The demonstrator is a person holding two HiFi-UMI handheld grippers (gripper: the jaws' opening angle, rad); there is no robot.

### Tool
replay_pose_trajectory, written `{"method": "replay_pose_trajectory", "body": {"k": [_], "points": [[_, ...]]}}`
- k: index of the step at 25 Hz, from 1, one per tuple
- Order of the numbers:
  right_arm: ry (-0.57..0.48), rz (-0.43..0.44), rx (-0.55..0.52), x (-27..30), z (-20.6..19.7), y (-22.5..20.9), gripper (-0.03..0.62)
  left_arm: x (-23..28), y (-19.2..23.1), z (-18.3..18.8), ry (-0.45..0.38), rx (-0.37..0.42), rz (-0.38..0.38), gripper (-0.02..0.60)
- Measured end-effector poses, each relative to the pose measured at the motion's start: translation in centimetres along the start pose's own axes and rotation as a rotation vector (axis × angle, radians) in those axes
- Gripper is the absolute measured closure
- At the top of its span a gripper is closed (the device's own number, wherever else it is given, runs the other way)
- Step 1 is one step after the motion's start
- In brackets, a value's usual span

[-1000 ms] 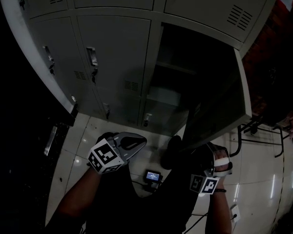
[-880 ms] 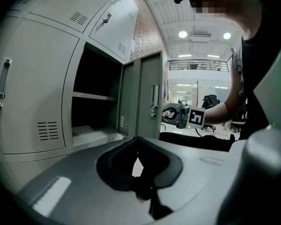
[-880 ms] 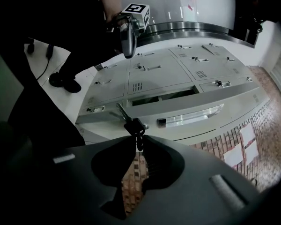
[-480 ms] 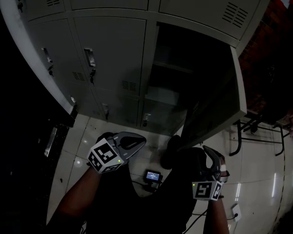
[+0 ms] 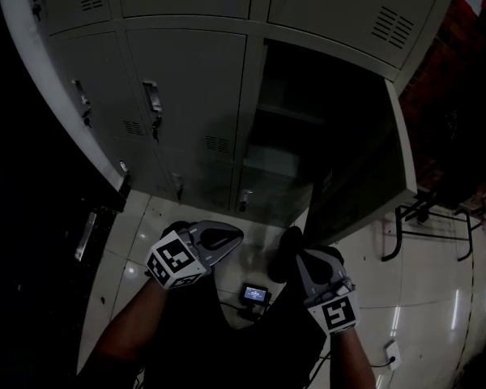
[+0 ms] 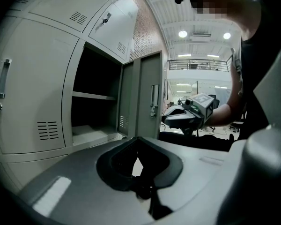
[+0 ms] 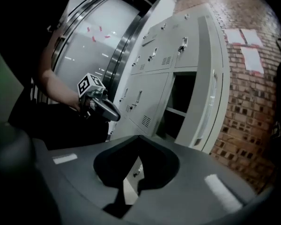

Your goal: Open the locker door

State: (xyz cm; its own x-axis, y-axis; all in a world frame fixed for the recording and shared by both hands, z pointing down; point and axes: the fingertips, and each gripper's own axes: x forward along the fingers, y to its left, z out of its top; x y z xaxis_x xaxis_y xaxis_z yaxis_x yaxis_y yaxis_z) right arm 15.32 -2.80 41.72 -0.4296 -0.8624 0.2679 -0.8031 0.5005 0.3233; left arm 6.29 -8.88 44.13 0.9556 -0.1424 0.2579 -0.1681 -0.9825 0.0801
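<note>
The grey locker door (image 5: 364, 164) stands swung open to the right, showing a dark compartment (image 5: 308, 128) with a shelf (image 5: 290, 113). In the left gripper view the door (image 6: 147, 102) faces me edge-on, its handle (image 6: 154, 100) on the outer face. My right gripper (image 5: 306, 259) is below the door's lower edge, apart from it, shut with nothing between its jaws. My left gripper (image 5: 227, 235) is held low in front of the shut lockers, also shut and empty. Each gripper sees the other: the right gripper (image 6: 185, 116) and the left gripper (image 7: 103, 108).
A shut locker door with a handle (image 5: 152, 100) is left of the open one. A small lit device (image 5: 253, 294) lies on the tiled floor by the person's feet. A dark metal frame (image 5: 425, 225) stands at the right, near a brick wall (image 7: 250, 93).
My right gripper has drawn back from under the open door's lower corner, moving left toward the person's body. The left gripper and the door have stayed put.
</note>
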Motion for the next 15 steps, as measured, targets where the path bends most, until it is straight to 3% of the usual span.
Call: {"method": "replay_pose_trajectory", "body": {"k": [7, 15], "points": [[-0.033, 0.099, 0.143, 1.5, -0.6, 1.1, 0.592, -0.1, -0.1, 0.0, -0.003, 0.001, -0.005, 0.569], [-0.030, 0.097, 0.193, 1.6, -1.2, 0.7, 0.593, -0.1, -0.1, -0.1, 0.000, 0.000, -0.003, 0.569]]}}
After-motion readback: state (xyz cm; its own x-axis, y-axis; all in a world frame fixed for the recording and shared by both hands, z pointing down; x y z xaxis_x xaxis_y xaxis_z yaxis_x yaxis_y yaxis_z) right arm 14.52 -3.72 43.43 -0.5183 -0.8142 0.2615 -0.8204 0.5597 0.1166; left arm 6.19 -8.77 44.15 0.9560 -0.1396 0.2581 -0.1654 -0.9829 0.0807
